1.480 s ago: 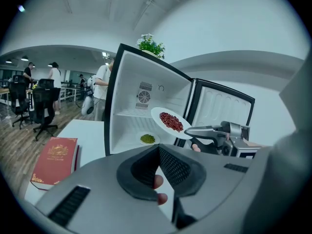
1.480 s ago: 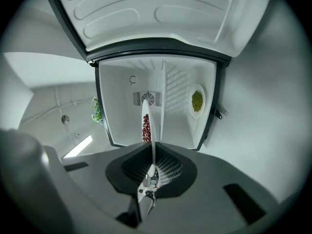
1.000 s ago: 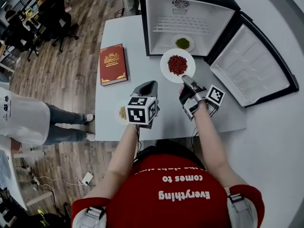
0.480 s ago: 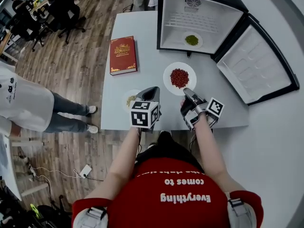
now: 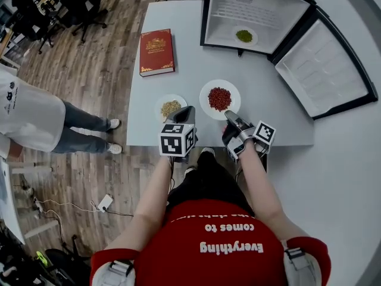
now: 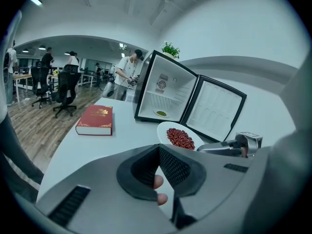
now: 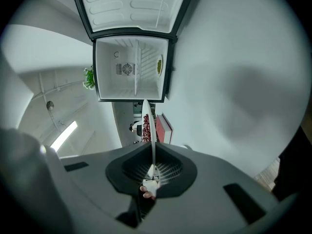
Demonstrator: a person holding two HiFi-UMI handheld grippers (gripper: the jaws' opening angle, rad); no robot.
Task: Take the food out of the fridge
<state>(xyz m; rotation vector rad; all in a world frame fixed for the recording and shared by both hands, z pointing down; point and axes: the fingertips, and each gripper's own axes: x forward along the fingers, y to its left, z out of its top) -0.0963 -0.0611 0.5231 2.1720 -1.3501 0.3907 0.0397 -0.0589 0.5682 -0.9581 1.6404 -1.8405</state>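
The small fridge stands open at the table's far end, with a white plate of green food still inside. My right gripper is shut on the near rim of a white plate of red beans, which it holds over the table's near half. That plate shows edge-on between the pads in the right gripper view. My left gripper is shut with nothing in it, just right of a plate of tan grains that rests on the table.
A red book lies at the table's far left. The fridge door hangs open to the right. A person in a white shirt stands left of the table, with office chairs beyond.
Both grippers have drawn back from the fridge toward the table's near edge. The plate of red beans came along in the right one. The tan-grain plate now shows fully beyond the left gripper.
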